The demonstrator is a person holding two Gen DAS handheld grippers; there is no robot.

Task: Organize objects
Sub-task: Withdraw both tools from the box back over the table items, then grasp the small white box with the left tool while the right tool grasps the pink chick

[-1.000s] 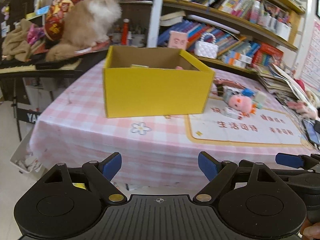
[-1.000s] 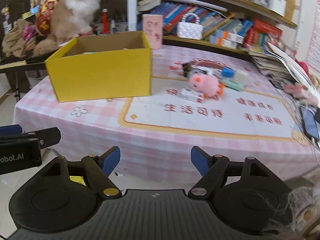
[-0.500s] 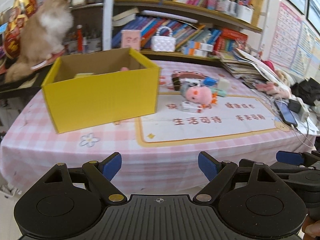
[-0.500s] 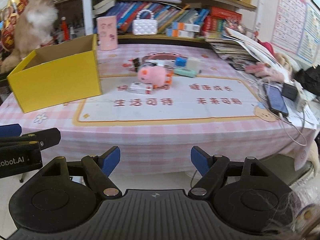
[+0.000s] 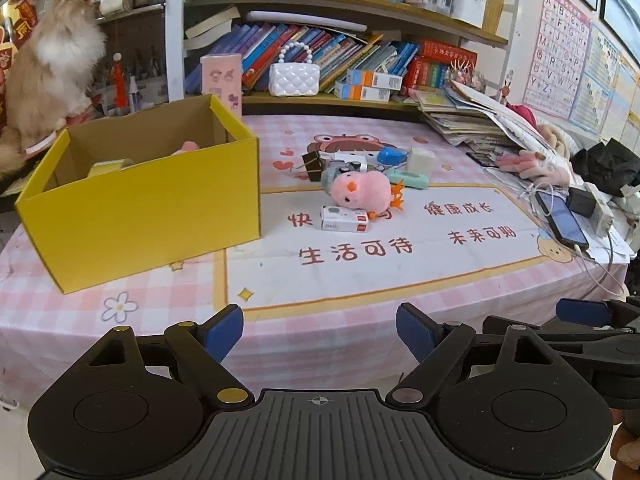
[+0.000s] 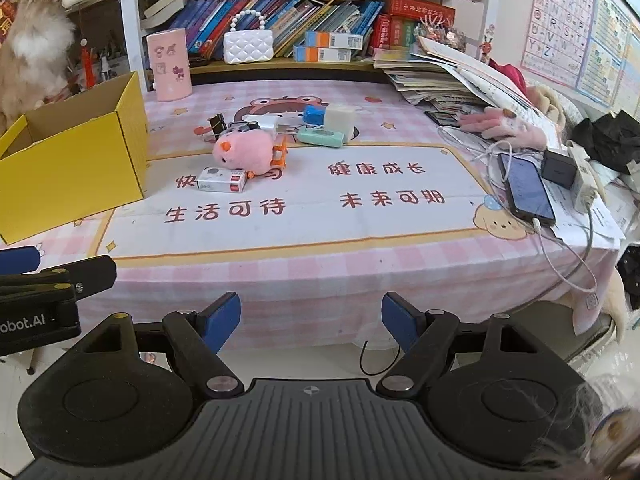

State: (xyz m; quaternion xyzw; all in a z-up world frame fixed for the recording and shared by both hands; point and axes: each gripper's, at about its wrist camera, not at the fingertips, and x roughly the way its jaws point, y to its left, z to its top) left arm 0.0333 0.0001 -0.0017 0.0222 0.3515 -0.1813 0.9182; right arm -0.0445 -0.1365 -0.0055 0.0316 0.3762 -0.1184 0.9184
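Note:
An open yellow cardboard box point(image 5: 152, 216) point(image 6: 76, 160) stands on the left of the pink checked table, with a few small items inside. Right of it lies a pink plush chick point(image 5: 362, 192) point(image 6: 248, 151) over a small white and red box point(image 5: 344, 219) point(image 6: 222, 180). Behind them sit a black binder clip point(image 5: 313, 162), a blue item point(image 5: 391, 156), a white cube point(image 6: 339, 117) and a mint green case point(image 6: 322, 137). My left gripper point(image 5: 319, 334) and right gripper point(image 6: 311, 322) hover open and empty before the table's near edge, side by side.
A phone point(image 6: 528, 190) on a cable, a charger and papers crowd the table's right edge. A pink cylinder point(image 6: 168, 65) and a white handbag point(image 6: 248, 46) stand at the back under bookshelves. A fluffy cat point(image 5: 52, 68) sits at far left.
Both views have swung to the right along the table. The yellow box slid from centre to the left of each view, and the pile of small objects and the phone came into fuller view.

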